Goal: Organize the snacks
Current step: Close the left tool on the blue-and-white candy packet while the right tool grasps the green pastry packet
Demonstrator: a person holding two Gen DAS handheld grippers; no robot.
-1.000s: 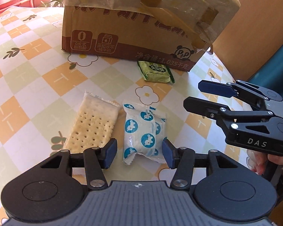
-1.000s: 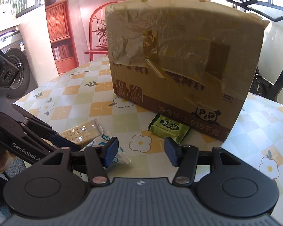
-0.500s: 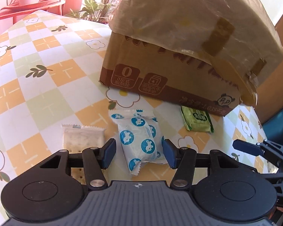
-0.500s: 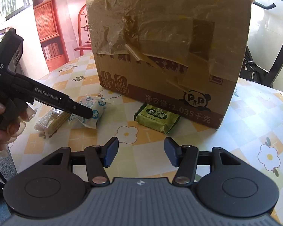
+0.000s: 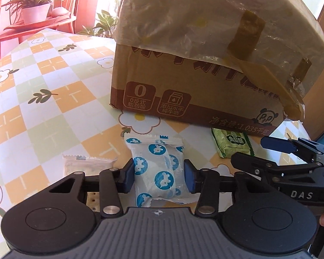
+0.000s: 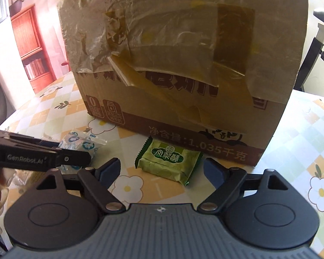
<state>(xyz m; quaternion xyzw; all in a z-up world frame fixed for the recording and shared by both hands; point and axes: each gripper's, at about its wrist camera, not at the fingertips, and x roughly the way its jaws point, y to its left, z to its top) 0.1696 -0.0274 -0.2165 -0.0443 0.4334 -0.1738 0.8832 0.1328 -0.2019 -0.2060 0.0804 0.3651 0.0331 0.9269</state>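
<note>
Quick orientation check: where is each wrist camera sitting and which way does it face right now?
Left wrist: on the left gripper, aimed down at the blue-dotted packet between its closing jaws; the right gripper and a fingertip show at right.
Right wrist: on the right gripper, aimed at the green pastry packet ahead of its opening jaws; the left gripper shows at left.
Shared: cardboard box, both packets, checkered tablecloth.

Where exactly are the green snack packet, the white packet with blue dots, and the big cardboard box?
green snack packet (image 6: 171, 161), right wrist view, middle of its printed top face.
white packet with blue dots (image 5: 156, 169), left wrist view, middle of its wrapper.
cardboard box (image 6: 140, 108), right wrist view, bare front wall below the tape.
</note>
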